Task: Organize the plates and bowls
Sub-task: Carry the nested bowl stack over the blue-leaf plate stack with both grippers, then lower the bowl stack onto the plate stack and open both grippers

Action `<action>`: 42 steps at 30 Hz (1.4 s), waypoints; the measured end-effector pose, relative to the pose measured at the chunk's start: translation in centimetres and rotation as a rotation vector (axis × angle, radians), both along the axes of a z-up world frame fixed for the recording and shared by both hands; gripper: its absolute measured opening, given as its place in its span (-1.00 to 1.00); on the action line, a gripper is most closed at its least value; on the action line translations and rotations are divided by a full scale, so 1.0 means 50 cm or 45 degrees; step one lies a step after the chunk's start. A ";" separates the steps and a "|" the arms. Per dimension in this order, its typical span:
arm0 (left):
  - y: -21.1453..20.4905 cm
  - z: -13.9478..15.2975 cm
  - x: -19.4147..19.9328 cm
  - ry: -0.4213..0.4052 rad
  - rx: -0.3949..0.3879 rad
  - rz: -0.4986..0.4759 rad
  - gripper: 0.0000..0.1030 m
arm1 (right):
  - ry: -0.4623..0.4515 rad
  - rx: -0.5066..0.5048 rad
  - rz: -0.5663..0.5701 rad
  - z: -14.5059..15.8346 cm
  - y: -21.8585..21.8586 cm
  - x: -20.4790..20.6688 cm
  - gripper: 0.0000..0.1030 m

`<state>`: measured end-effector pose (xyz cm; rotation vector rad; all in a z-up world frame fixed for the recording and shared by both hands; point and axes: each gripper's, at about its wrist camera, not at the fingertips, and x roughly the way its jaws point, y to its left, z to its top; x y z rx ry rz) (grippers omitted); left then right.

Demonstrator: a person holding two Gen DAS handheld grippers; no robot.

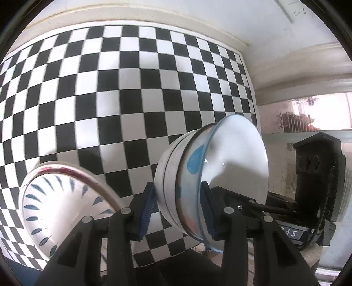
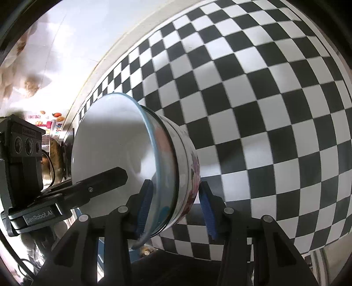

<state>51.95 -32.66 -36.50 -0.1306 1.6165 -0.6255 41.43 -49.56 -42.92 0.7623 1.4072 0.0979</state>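
Note:
A stack of nested bowls point(image 1: 211, 176) with a blue-rimmed white bowl on top is held above the checkered surface point(image 1: 132, 88). My left gripper point(image 1: 178, 211) is shut on one side of the stack's rim, its blue pads inside and outside the wall. My right gripper point(image 2: 176, 211) is shut on the opposite side of the same stack point(image 2: 136, 158). The outer bowl shows a floral pattern point(image 2: 193, 171). Each gripper appears in the other's view, across the bowl. A separate white bowl with blue leaf marks and a red rim point(image 1: 63, 204) sits at the lower left.
The black-and-white checkered surface point(image 2: 264, 110) fills most of both views. A pale wall runs along its far edge point(image 1: 176, 13). A bright window with a rack point(image 1: 308, 116) lies to the right in the left wrist view.

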 end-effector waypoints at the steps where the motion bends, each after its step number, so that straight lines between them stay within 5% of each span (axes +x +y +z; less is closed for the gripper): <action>1: 0.002 0.004 -0.003 -0.006 -0.001 0.012 -0.29 | -0.007 -0.008 0.011 0.006 0.009 0.002 -0.12; 16: 0.186 0.030 -0.052 -0.068 -0.005 0.199 -0.29 | -0.042 -0.050 0.220 0.023 0.192 0.041 -0.17; 31: 0.353 -0.039 -0.092 -0.033 0.059 0.395 -0.29 | 0.006 -0.102 0.460 -0.038 0.401 0.059 -0.19; 42: 0.393 -0.076 -0.102 -0.021 0.070 0.437 -0.29 | 0.004 -0.165 0.524 -0.042 0.463 0.060 -0.24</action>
